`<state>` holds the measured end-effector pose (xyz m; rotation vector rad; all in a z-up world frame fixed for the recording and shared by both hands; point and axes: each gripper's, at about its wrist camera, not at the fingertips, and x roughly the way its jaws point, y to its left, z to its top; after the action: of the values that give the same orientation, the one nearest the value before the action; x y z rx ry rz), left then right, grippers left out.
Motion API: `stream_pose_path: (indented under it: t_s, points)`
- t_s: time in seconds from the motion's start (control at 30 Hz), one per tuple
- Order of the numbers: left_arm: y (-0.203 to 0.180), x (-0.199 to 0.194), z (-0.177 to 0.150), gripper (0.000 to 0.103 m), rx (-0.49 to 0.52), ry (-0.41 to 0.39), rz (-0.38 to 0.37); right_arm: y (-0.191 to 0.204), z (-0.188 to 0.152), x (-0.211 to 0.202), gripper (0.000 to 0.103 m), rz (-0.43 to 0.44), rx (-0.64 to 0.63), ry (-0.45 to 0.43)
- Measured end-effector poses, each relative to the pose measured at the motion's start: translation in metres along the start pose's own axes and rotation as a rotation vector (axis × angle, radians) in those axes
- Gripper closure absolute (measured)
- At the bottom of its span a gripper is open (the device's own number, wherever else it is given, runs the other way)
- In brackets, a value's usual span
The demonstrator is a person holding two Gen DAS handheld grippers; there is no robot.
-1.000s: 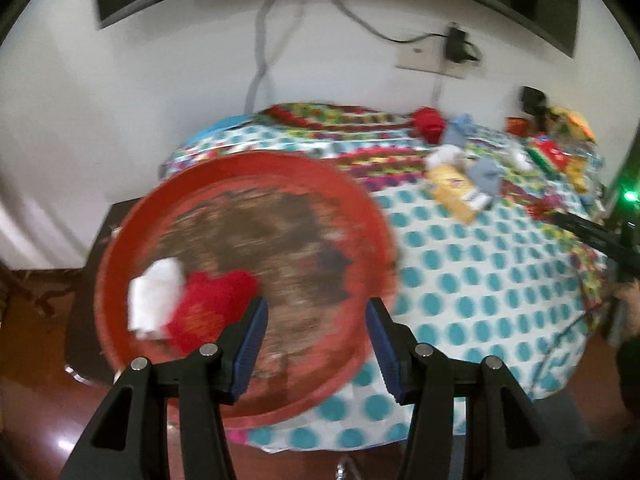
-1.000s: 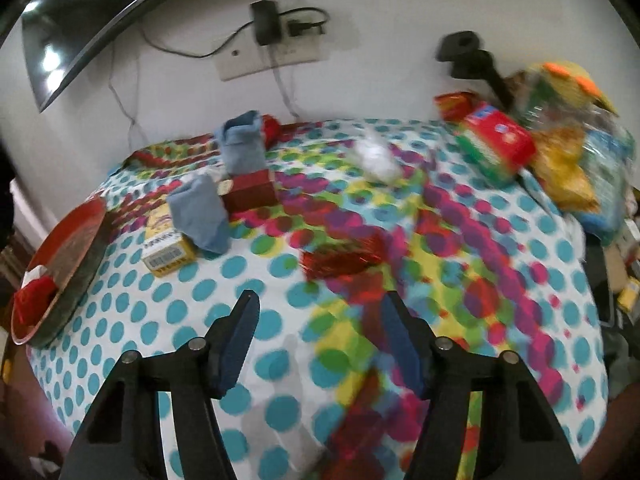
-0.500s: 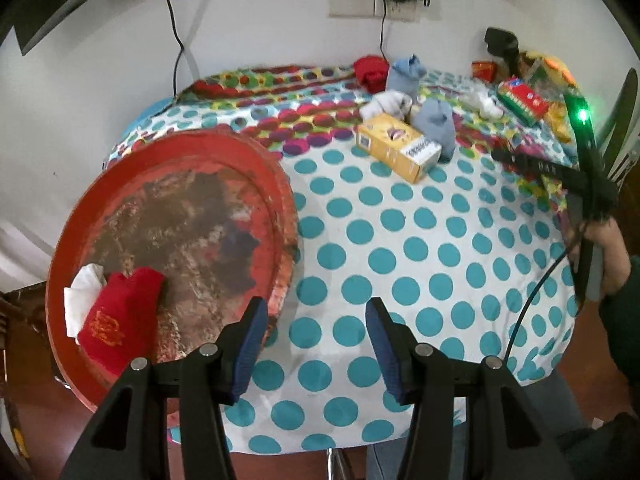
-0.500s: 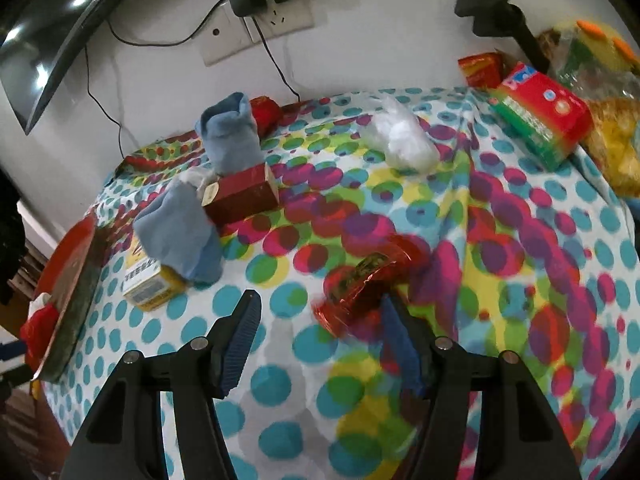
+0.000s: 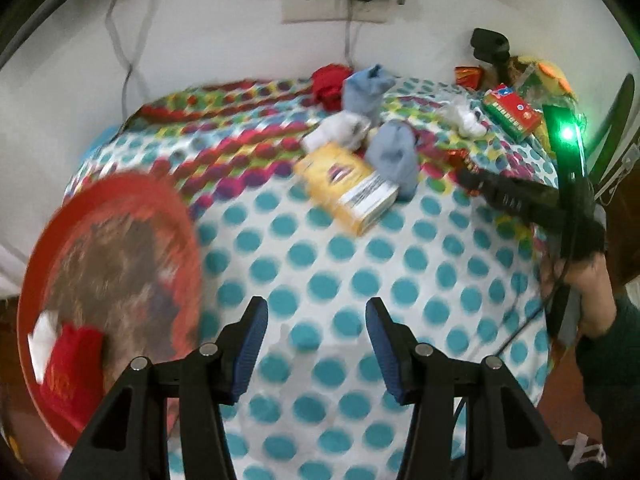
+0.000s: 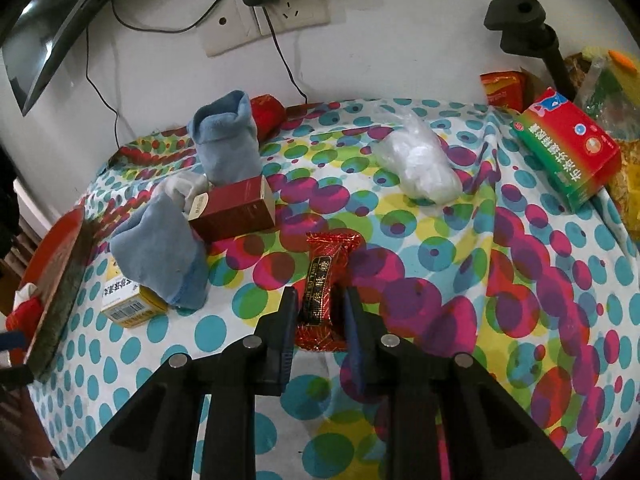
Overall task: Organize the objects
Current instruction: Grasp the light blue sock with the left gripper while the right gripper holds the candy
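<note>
Right now my right gripper [image 6: 319, 306] is closed on the red snack packet [image 6: 325, 288], its blue pads pressing the wrapper's two long sides at the lower centre of the right wrist view, while the packet lies lengthwise on the dotted cloth of the surface [image 6: 460, 264]. To the upper left of it a dark red box [image 6: 234, 210] rests between two blue socks [image 6: 160, 254], one standing behind the box and one slumped in front, and a yellow box [image 6: 128, 306] pokes out from under the nearer sock. A clear plastic bag [image 6: 416, 164] sits toward the upper right, and a green and red carton [image 6: 568, 144] lies further right near the edge. At the far left the red tray [image 6: 52, 256] shows edge-on. My left gripper [image 5: 316, 346] stands wide open with nothing between its pads, hovering over bare dotted cloth at the bottom centre of the left wrist view. In that blurred view the red tray fills the lower left, holding a red cloth [image 5: 68, 372] and something white beside it, and the yellow box lies above centre. My right hand [image 5: 592, 292] appears at the right edge.
</note>
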<state>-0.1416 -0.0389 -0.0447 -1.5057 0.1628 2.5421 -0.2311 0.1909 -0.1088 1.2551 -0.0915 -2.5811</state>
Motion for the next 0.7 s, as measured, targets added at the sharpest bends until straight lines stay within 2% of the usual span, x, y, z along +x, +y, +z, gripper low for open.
stream_pose_path:
  t_s: [0.2, 0.4, 0.6, 0.7]
  points:
    - [-0.037, 0.030, 0.051, 0.051, 0.049, -0.024, -0.062, 0.001, 0.000, 0.000, 0.081, -0.007, -0.007, 0.001]
    - [-0.042, 0.065, 0.091, 0.051, 0.001, 0.019, -0.080, 0.000, 0.000, 0.000, 0.081, -0.006, -0.008, 0.001]
    - [-0.054, 0.096, 0.106, 0.051, 0.022, 0.068, -0.043, -0.003, -0.001, 0.000, 0.081, 0.023, 0.014, -0.001]
    - [-0.058, 0.099, 0.109, 0.051, 0.004, 0.042, -0.038, -0.003, -0.001, 0.000, 0.081, 0.023, 0.014, -0.001]
